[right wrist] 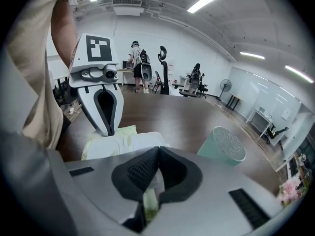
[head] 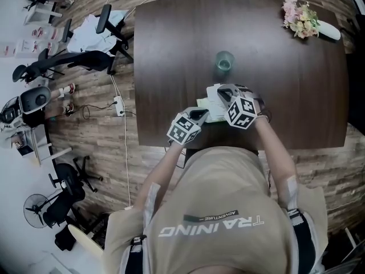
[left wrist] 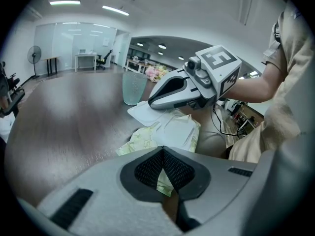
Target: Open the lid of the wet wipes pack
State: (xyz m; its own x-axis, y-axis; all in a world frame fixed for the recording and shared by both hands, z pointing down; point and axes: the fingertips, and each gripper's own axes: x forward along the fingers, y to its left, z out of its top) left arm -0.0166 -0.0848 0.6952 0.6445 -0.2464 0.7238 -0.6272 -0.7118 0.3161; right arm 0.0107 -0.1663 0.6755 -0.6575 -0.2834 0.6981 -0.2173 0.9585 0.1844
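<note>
On worktop (head: 171, 56), near front edge & just short of cup (head: 224, 61): pack (head: 210, 101). L gripper (left wrist: 163, 150) fingers pinch its green end; R gripper (right wrist: 158, 149) fingers pinch white lid (left wrist: 147, 113).

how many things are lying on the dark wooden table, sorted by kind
pale green and white soft wet wipes pack: 1
translucent green textured cup: 1
bunch of pink and yellow flowers: 1
Total on the dark brown wooden table: 3
</note>
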